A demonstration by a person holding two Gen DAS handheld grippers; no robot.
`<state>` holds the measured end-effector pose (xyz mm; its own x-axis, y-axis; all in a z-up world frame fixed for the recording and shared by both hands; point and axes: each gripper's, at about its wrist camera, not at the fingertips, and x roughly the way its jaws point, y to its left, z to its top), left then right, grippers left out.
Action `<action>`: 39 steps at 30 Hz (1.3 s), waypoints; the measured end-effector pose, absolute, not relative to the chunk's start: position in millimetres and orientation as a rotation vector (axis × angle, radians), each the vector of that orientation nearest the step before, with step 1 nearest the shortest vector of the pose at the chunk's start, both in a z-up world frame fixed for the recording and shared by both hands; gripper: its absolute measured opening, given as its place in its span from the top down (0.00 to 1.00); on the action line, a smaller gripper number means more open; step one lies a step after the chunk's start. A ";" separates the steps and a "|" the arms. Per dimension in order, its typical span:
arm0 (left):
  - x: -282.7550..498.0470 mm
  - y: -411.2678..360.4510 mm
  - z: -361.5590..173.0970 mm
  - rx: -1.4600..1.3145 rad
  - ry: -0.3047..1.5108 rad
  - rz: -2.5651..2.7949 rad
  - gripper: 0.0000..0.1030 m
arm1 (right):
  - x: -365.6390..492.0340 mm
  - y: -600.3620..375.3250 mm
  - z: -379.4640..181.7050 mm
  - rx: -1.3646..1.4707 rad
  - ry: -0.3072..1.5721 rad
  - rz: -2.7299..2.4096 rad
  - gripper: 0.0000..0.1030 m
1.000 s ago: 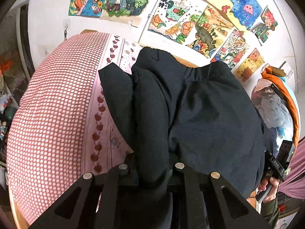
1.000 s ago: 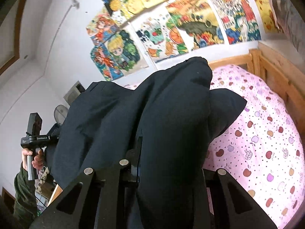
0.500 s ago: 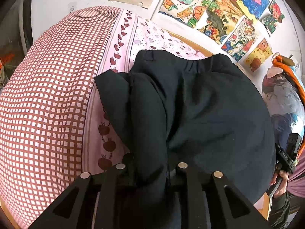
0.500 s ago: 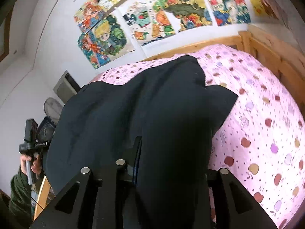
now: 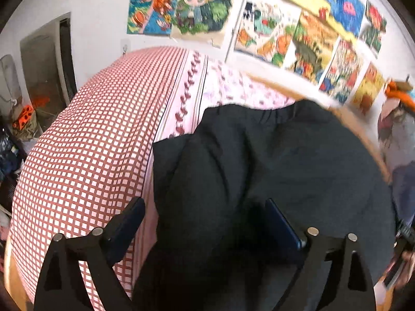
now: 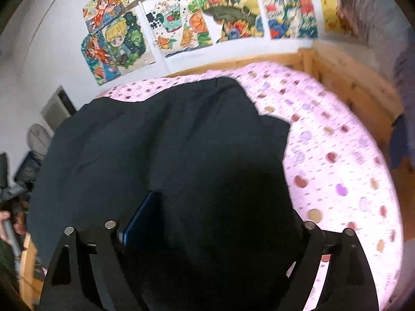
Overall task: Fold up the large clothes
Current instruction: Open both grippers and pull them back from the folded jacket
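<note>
A large black garment (image 5: 285,160) lies bunched on the bed, its elastic waistband toward the wall. My left gripper (image 5: 205,215) straddles its near left edge. The jaws are opening wide, cloth lies loose between them, and the blue pads (image 5: 282,225) do not press it. In the right wrist view the same garment (image 6: 168,134) spreads over the pink sheet. My right gripper (image 6: 220,207) is also opening, with a dark fold heaped between the fingers and hiding the right one.
A red-checked cover (image 5: 90,142) fills the bed's left part and a pink apple-print sheet (image 6: 337,155) the right. The wooden bed frame (image 6: 350,77) runs along the far and right sides. Posters (image 5: 272,26) cover the wall. A person's hand (image 6: 7,220) shows at the left edge.
Both grippers have gone from pinching the garment's folds to wide open. The cloth has dropped out of the grip and settled lower and flatter on the bed as both hands sank.
</note>
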<state>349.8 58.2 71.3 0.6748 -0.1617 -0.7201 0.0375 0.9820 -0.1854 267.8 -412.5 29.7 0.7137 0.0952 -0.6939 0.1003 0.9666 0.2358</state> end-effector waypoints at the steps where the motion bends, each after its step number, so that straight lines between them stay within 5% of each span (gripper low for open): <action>1: 347.1 56.7 73.7 -0.166 0.812 -0.113 0.06 | 262.5 -408.5 35.9 0.214 0.745 -0.037 0.09; 7: 321.2 41.6 86.9 -0.121 0.710 -0.099 0.00 | 233.4 -394.2 76.6 0.042 0.580 -0.108 0.02; 24: 226.1 -17.6 121.9 -0.035 0.371 -0.114 0.00 | 181.7 -366.9 105.7 0.141 0.397 -0.015 0.02; 39: 146.6 -39.4 116.3 0.030 0.342 -0.126 0.00 | 115.4 -305.9 118.7 0.021 0.309 0.068 0.02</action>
<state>146.6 -39.4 116.3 0.9342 -0.1186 -0.3363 0.1286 0.9917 0.0076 115.4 -305.9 118.7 0.9503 0.0701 -0.3034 -0.0638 0.9975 0.0308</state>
